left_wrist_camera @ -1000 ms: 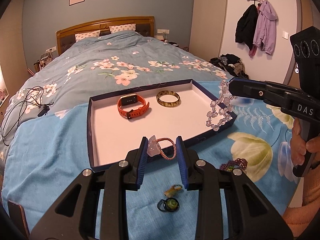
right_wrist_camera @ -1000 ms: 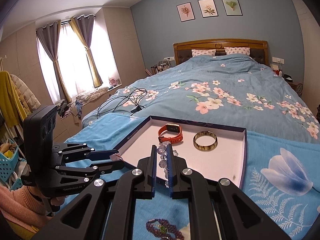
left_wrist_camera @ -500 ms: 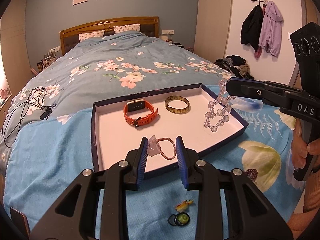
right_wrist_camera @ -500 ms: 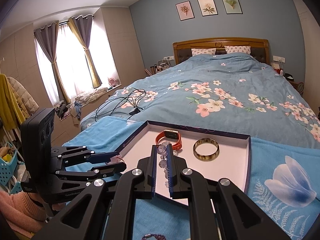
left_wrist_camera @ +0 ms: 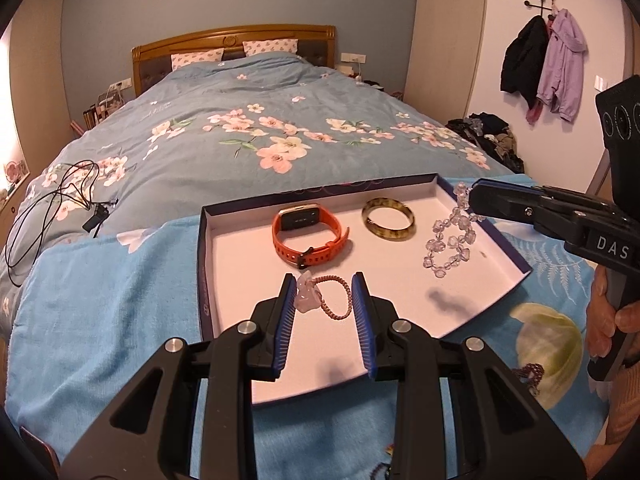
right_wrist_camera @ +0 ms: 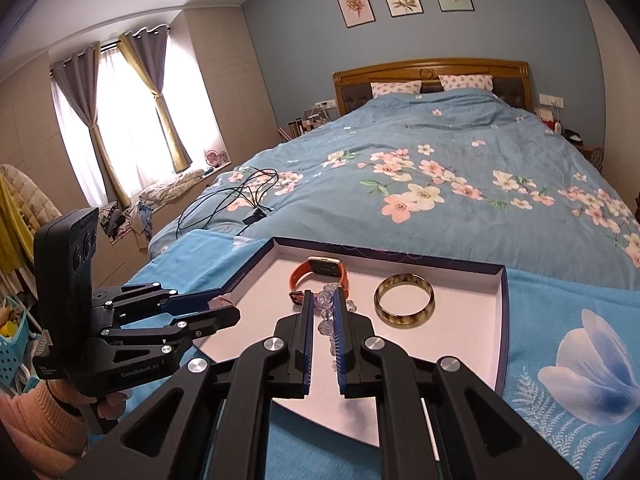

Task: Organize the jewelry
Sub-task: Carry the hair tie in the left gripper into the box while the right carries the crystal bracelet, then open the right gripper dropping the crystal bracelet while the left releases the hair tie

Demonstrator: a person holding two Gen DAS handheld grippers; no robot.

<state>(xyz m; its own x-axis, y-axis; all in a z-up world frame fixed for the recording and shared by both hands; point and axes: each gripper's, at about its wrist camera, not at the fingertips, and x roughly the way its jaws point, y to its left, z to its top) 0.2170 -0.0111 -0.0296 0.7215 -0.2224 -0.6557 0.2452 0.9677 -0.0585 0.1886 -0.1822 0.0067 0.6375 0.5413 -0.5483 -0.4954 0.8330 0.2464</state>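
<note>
we have a piece in each gripper, both over the white-lined tray on the bed, likely so each can drop beside the orange watch and the bangle already lying inside. our left gripper pinches a pink coiled bracelet with a pale charm, angled down over the tray's near side. our right gripper is pressed together on a clear bead bracelet, which dangles above the tray's right part.
</note>
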